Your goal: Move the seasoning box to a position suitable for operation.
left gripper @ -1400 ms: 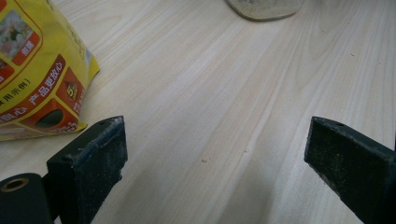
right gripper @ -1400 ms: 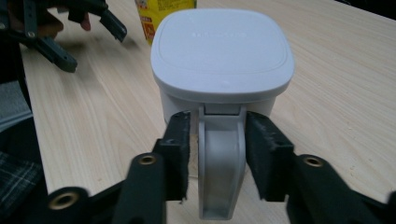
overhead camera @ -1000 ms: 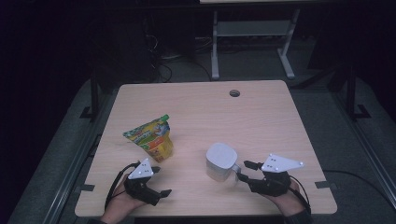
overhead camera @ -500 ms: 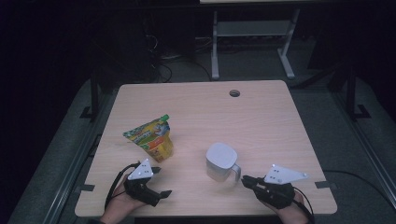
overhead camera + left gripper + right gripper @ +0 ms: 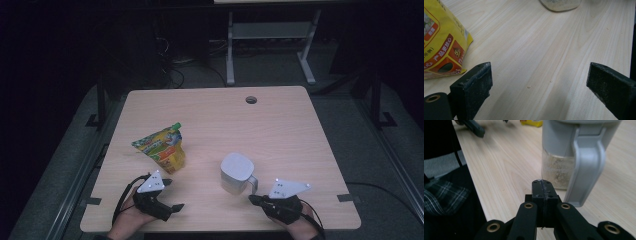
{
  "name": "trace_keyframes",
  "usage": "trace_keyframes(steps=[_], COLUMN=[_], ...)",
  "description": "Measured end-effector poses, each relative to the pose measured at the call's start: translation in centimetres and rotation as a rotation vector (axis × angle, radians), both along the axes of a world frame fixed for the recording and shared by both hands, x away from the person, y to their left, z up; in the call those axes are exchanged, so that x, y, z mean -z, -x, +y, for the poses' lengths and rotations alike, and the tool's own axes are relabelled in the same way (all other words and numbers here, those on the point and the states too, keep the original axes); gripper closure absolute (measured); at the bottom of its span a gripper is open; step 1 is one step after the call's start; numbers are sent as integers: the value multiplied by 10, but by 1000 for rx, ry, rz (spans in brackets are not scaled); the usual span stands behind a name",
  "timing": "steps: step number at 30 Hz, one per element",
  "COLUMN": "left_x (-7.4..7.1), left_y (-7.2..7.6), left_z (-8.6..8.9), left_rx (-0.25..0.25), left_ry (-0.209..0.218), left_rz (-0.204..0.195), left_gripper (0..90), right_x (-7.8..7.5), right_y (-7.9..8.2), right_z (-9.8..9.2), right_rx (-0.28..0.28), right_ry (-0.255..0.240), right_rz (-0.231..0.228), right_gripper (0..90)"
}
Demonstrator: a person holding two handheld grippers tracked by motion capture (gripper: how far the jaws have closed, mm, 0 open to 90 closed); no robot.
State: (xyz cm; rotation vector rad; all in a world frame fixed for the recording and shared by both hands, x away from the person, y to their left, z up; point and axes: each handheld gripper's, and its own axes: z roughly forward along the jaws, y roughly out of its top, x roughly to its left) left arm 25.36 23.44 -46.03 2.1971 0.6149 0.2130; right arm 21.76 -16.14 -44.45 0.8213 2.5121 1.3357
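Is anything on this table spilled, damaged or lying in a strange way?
Nothing serious. The yellow snack bag is crumpled and leans to one side. A few small crumbs lie on the table near it. The grey jug stands upright, with no spill visible.

Dim room; grey floor [image 5: 60,165]; metal stand [image 5: 270,42] behind wooden table [image 5: 280,130].

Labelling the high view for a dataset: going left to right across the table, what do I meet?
Left gripper → yellow snack pouch → grey lidded jug → right gripper.
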Motion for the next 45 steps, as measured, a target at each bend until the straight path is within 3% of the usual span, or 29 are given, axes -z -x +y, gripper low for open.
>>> trace_keyframes(steps=[7,14,19,28,45], left_x=[0,0,0,0,1], left_y=[0,-1,-2,-2,-2], left_z=[0,-1,-2,-4,-4], left_rx=[2,5,8,18,18], left_ry=[1,4,5,2,8], left_rz=[0,2,2,3,14], left_gripper=[59,59,59,59,59], right_x=[8,9,10,10,14], right_y=[-15,-19,-27,-37,-68], right_z=[-2,-9,-15,-23,-34], right_rx=[26,35,75,82,117], right_ry=[29,18,14,1,-18], right_rz=[22,17,20,27,25], right_gripper=[898,899,898,899,899])
